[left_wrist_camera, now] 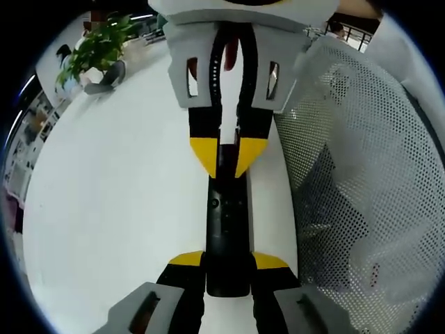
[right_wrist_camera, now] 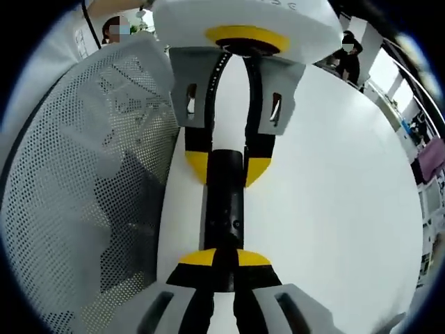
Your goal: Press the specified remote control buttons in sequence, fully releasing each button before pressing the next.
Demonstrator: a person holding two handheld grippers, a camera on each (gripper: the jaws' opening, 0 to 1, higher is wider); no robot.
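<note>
I see the black remote [left_wrist_camera: 227, 233] lying lengthwise on the white surface [left_wrist_camera: 118, 209], held from both ends. Left gripper [left_wrist_camera: 227, 268]: jaws pinching the remote's near end. Right gripper [right_wrist_camera: 226, 261]: jaws clamped on the opposite end, and in the left gripper view it faces me from the top. White mesh fabric [right_wrist_camera: 90, 181] sits just beside the remote. A potted plant [left_wrist_camera: 97, 45] stands at the far edge.

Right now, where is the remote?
The black remote lies over the white table, gripped at opposite ends by the left claw and right claw.
</note>
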